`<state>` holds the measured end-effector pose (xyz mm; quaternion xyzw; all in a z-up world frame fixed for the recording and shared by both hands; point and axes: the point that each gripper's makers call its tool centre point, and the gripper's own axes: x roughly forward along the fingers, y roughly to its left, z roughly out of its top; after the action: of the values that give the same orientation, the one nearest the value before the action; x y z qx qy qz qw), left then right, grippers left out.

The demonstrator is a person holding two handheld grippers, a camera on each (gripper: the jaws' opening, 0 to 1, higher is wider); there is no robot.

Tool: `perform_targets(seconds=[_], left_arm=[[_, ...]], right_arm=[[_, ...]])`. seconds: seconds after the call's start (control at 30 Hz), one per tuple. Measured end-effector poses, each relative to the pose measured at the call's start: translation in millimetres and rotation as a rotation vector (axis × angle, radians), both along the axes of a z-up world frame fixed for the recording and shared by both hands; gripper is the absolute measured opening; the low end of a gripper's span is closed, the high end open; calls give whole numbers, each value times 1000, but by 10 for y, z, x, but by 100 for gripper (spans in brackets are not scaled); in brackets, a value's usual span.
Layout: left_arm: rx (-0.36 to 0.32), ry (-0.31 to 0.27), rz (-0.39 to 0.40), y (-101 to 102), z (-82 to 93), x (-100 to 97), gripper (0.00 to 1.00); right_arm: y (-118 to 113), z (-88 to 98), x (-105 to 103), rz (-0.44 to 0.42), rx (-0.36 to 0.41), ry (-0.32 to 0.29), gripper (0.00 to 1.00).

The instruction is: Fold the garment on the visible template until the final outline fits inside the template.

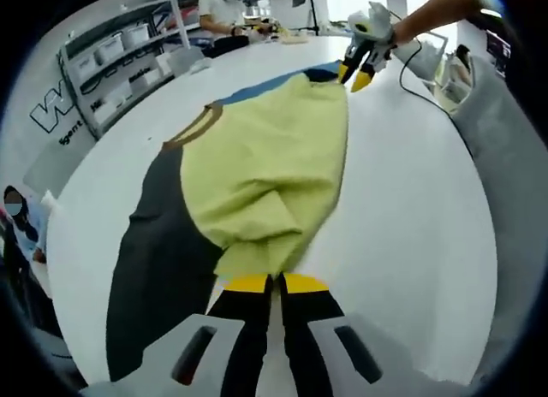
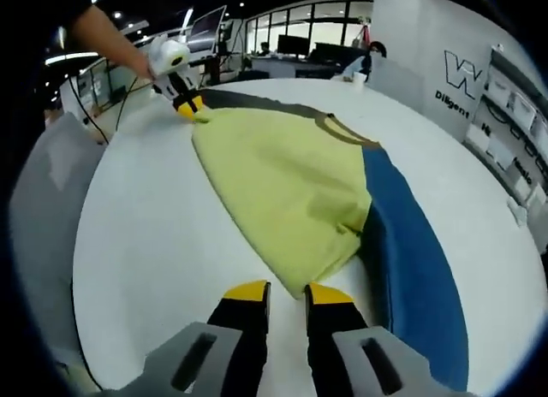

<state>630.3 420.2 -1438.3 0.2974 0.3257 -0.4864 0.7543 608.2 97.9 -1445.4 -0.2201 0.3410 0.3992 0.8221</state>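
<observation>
A yellow-green garment (image 1: 265,166) with a brown neck trim (image 1: 193,132) lies stretched over a dark blue template mat (image 1: 158,260) on the white table. My left gripper (image 1: 276,284) is shut on the garment's bunched near end. At the far end, my right gripper (image 1: 355,75) is held by a person's hand, its yellow tips apart at the garment's corner. In the right gripper view the garment (image 2: 291,187) narrows to a corner just in front of my open right gripper (image 2: 288,293). The left gripper (image 2: 190,106) pinches the far edge, and the mat (image 2: 411,251) shows along the right.
The white table (image 1: 411,217) has bare surface on both sides of the garment. A cable (image 1: 419,89) and a grey panel (image 1: 505,132) lie past the right gripper. Shelves with bins (image 1: 120,63) and a seated person (image 1: 224,10) are behind.
</observation>
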Motion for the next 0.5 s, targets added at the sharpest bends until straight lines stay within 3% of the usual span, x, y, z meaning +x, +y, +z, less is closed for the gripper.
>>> perform_targets(seconds=[0.3, 0.37, 0.5], left_arm=[[-55, 62, 66, -6, 103, -12, 3], [-67, 65, 75, -4, 145, -1, 3], [-137, 118, 150, -9, 269, 33, 3]], right_arm=[[-13, 114, 32, 8, -13, -26, 0], [21, 186, 42, -33, 40, -2, 0], [47, 338, 74, -27, 59, -17, 0]])
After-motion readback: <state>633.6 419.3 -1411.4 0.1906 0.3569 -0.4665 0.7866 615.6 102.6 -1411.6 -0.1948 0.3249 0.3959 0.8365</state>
